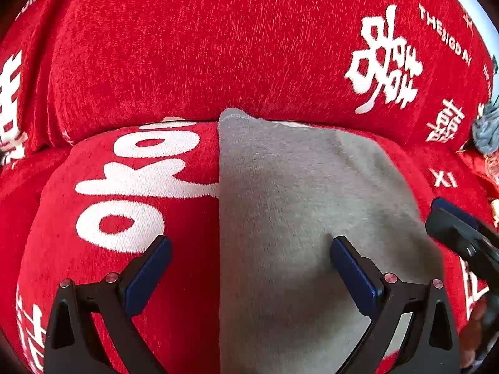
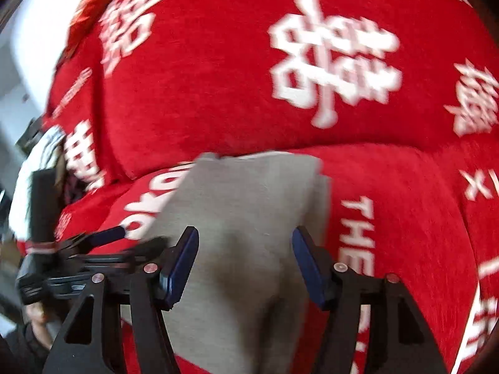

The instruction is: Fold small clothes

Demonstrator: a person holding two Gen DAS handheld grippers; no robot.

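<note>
A small grey fleecy garment (image 1: 299, 205) lies flat on a red sofa seat, folded into a long strip with a straight left edge. My left gripper (image 1: 249, 246) is open above its near left part, one finger over the red cover and one over the grey cloth. The right gripper's tip (image 1: 458, 230) shows at the right edge. In the right wrist view, which is blurred, the grey garment (image 2: 249, 205) lies under my open right gripper (image 2: 244, 240). The left gripper (image 2: 93, 243) shows at the left there.
The sofa has a red cover (image 1: 187, 56) with white characters and lettering. Its backrest (image 2: 218, 78) rises behind the garment. A grey-blue bundle of cloth (image 1: 486, 131) lies at the far right of the seat.
</note>
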